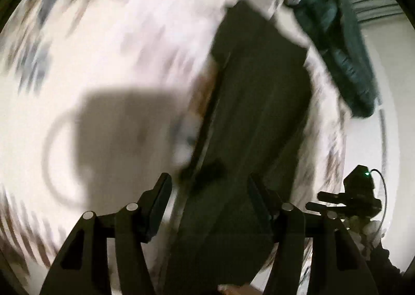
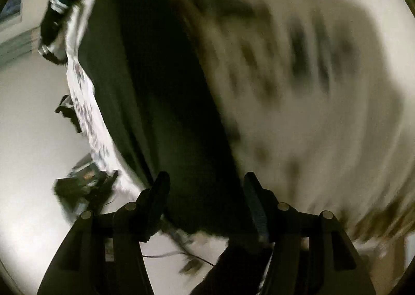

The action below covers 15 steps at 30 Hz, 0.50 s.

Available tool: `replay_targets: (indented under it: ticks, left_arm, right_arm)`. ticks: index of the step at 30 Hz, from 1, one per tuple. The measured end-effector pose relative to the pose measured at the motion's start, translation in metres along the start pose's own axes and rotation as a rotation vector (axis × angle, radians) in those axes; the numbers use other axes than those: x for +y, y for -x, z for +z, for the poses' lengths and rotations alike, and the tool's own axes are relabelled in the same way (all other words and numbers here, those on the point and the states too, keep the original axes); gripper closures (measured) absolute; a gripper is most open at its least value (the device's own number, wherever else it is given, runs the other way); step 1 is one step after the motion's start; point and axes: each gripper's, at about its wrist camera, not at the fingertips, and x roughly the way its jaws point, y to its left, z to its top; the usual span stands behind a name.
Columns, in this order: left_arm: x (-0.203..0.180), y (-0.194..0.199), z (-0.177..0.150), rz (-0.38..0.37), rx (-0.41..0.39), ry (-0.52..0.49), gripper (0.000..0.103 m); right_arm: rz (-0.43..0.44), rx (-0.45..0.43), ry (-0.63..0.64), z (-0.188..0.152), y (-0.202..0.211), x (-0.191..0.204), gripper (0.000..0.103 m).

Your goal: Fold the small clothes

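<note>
Both views are blurred by motion. A long dark garment (image 1: pixel 259 113) lies flat on a white patterned cloth (image 1: pixel 116 35). My left gripper (image 1: pixel 210 188) hangs over the garment's near part with its jaws well apart, and its pads press on nothing. In the right wrist view the same dark garment (image 2: pixel 160 87) runs from the top left down to the gripper. My right gripper (image 2: pixel 206 186) is open above the garment's near end, the dark fabric showing in the gap below the fingers.
A dark teal bundle of clothes with pale stripes (image 1: pixel 339 48) lies at the cloth's edge, seen also as a bundle (image 2: pixel 59 9). A black device with a green light (image 1: pixel 360 188) sits at the right. The pale floor (image 2: pixel 33 113) lies beyond the patterned cloth's edge, with a thin cable (image 2: pixel 181 256).
</note>
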Motion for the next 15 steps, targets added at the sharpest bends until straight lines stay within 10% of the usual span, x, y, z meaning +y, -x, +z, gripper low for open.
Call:
replay_targets:
  ticks: [5, 8, 9, 11, 15]
  left_arm:
    - [0.015, -0.024, -0.067, -0.004, 0.039, 0.067, 0.047]
    - [0.018, -0.025, -0.081, 0.031, -0.014, 0.102, 0.099]
    - [0.021, -0.021, -0.084, 0.017, -0.034, 0.115, 0.099]
    - [0.025, -0.009, -0.084, 0.016, -0.074, 0.126, 0.099]
    - [0.036, 0.01, -0.079, 0.016, -0.102, 0.115, 0.099]
  right_arm:
    - [0.061, 0.051, -0.084, -0.063, -0.061, -0.049, 0.042]
    - [0.024, 0.05, -0.071, -0.082, -0.088, -0.058, 0.045]
    - [0.014, 0.038, -0.071, -0.087, -0.093, -0.059, 0.051]
    - [-0.027, 0.019, -0.037, -0.093, -0.1, -0.055, 0.092]
    - [-0.039, -0.058, -0.017, -0.111, -0.086, -0.052, 0.094]
